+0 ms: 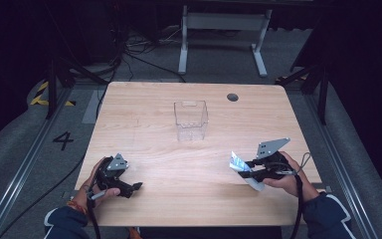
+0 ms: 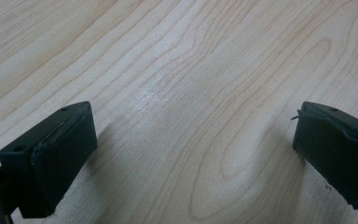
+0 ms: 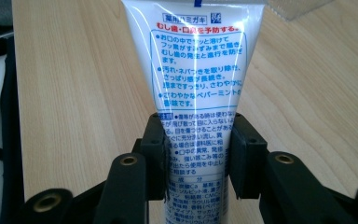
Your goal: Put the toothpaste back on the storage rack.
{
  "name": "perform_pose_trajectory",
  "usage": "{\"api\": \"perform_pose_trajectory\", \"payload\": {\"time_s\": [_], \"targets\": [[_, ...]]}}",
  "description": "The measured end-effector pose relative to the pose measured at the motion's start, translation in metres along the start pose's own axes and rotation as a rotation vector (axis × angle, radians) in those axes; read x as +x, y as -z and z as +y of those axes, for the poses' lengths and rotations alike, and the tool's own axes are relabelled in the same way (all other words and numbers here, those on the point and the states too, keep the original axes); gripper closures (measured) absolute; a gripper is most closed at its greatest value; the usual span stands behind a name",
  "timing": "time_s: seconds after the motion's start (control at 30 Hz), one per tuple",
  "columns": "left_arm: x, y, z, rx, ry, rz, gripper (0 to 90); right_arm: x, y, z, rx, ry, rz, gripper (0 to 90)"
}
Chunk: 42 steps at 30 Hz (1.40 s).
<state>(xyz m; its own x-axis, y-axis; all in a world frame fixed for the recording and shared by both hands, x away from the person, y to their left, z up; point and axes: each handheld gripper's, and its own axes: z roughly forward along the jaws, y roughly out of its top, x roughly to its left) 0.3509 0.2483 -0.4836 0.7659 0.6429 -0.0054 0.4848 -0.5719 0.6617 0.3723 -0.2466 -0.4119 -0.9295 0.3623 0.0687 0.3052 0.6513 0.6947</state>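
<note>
On the near side of the wooden table [image 1: 189, 199], well short of the clear plastic box [image 1: 191, 120], the right gripper [image 1: 244, 168] grips a white toothpaste tube [image 3: 193, 70], while the left gripper [image 1: 129, 188] is spread wide with nothing between its jaws.

From the right gripper view, both black jaws press the tube's sides partway along its printed length, and the wide flat end reaches forward beyond them, away from the hand. Seen from above, the tube sits low over the table to the box's near right, and looks tilted, though that is hard to judge. Well to the box's near left, the left gripper rests low over bare wood.
</note>
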Motion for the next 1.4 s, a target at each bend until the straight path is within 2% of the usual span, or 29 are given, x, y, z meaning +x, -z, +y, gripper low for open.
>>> {"api": "perform_pose_trajectory", "payload": {"time_s": [0.3, 0.7, 0.77, 1.1, 1.4], "targets": [[0.0, 0.0, 0.0, 0.0, 0.0, 0.0, 0.0, 0.0, 0.003, 0.002, -0.082, -0.014, -0.035, 64.5], [0.0, 0.0, 0.0, 0.0, 0.0, 0.0, 0.0, 0.002, 0.007, 0.01, -0.154, -0.027, -0.133, 64.5], [0.0, 0.0, 0.0, 0.0, 0.0, 0.0, 0.0, 0.003, 0.008, 0.013, -0.183, -0.034, -0.154, 64.6], [0.0, 0.0, 0.0, 0.0, 0.0, 0.0, 0.0, 0.001, 0.011, 0.03, -0.227, -0.024, -0.208, 64.5], [0.0, 0.0, 0.0, 0.0, 0.001, 0.001, 0.1, -0.001, 0.012, 0.047, -0.26, -0.015, -0.23, 64.5]]}}
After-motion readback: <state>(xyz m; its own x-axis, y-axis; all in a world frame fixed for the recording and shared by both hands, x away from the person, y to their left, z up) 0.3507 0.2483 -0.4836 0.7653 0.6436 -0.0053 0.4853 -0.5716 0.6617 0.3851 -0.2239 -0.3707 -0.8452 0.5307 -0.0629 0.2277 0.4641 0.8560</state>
